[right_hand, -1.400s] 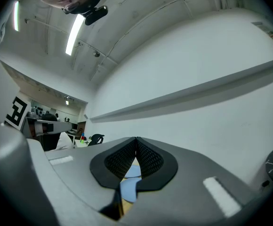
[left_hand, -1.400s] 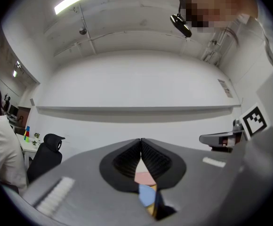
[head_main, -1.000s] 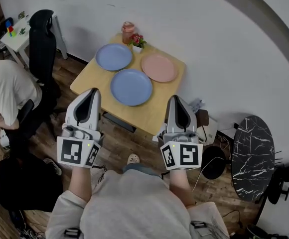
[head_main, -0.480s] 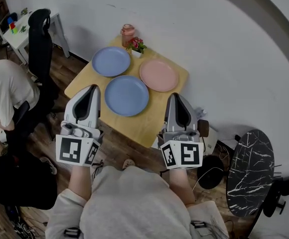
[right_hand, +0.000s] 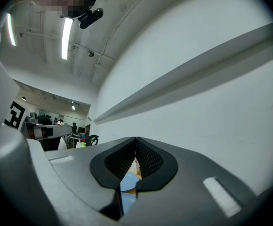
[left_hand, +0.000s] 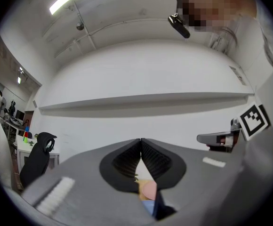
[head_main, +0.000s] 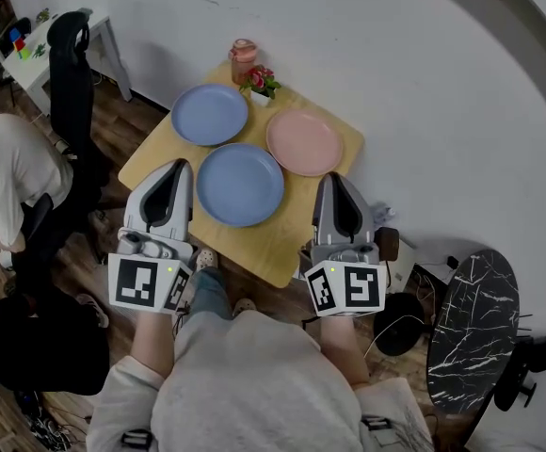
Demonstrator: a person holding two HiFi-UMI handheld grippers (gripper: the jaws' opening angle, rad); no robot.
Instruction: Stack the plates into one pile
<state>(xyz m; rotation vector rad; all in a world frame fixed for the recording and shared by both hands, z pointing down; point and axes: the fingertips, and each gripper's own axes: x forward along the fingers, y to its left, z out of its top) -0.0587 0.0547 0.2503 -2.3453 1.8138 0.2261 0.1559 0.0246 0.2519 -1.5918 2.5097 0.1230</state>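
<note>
Three plates lie apart on a small wooden table (head_main: 282,243): a blue plate (head_main: 239,184) nearest me, a second blue plate (head_main: 209,114) behind it to the left, and a pink plate (head_main: 304,142) at the back right. My left gripper (head_main: 173,167) hovers over the table's left edge, shut and holding nothing. My right gripper (head_main: 335,179) hovers over the table's right edge, also shut and holding nothing. In the left gripper view the jaws (left_hand: 140,140) meet at their tips, with a bit of pink and blue plate below. The right gripper view shows its jaws (right_hand: 136,139) closed the same way.
A pink jar (head_main: 243,59) and a small flower pot (head_main: 260,83) stand at the table's far corner by the white wall. A person in a white shirt (head_main: 9,172) and a black office chair (head_main: 71,73) are to the left. A dark marble side table (head_main: 471,323) stands at the right.
Both grippers and I have moved closer to the table; the plates now lie nearer to the gripper tips. Both grippers stay shut.
</note>
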